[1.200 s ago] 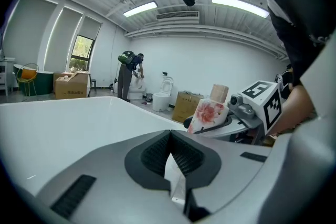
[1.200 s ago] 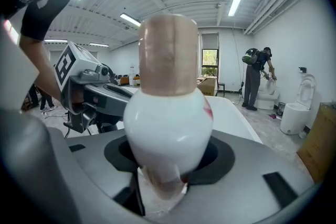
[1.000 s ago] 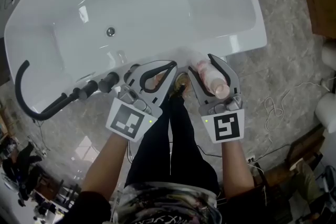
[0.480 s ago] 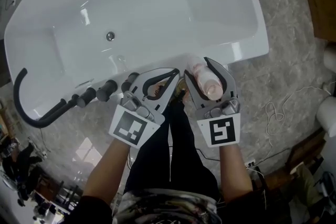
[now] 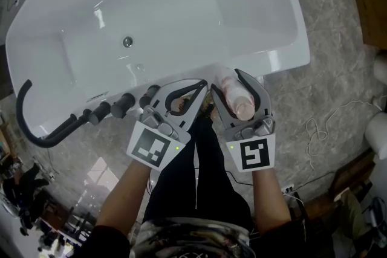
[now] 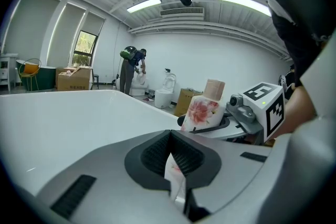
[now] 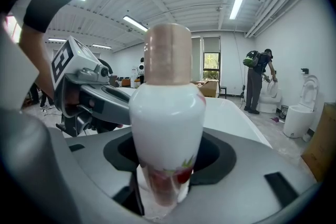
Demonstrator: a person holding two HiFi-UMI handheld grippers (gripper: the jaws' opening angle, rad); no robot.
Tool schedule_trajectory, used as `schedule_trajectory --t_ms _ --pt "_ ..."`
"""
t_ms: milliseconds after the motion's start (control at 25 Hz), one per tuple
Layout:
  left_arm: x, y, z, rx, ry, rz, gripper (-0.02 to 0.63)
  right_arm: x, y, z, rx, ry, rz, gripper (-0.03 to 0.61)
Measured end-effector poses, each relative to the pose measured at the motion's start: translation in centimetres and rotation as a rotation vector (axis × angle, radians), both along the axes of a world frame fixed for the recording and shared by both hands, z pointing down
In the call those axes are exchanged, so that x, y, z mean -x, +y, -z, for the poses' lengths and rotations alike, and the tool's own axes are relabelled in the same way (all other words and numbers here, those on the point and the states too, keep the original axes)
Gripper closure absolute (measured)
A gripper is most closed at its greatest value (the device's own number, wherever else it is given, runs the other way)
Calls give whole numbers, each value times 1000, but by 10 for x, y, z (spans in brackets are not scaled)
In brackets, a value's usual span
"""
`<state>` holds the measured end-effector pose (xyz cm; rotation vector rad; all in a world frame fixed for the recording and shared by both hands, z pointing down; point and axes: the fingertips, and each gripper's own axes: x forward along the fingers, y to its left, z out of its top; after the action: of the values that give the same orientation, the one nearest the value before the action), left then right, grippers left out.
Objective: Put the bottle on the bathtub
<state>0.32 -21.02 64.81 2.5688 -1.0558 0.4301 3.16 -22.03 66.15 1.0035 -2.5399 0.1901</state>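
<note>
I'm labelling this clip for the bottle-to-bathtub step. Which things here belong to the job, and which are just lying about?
Belongs to the job:
bottle, gripped in the right claw
bathtub

Just lying about:
black tap fittings
cardboard box
loose cable on the floor
toilet

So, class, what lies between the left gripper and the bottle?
One jaw of the right gripper, which grips the bottle; otherwise a bare gap from the left gripper, seen in the head view.
</note>
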Motion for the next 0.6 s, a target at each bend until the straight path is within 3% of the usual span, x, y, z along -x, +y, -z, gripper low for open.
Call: schedule_trajectory --t_ms 160,600 --pt "-1 3 -2 1 -4 -5 603 -2 -1 1 -10 -3 -10 304" --pt "-2 10 13 -14 -2 -7 603 -19 16 8 -25 69 14 267"
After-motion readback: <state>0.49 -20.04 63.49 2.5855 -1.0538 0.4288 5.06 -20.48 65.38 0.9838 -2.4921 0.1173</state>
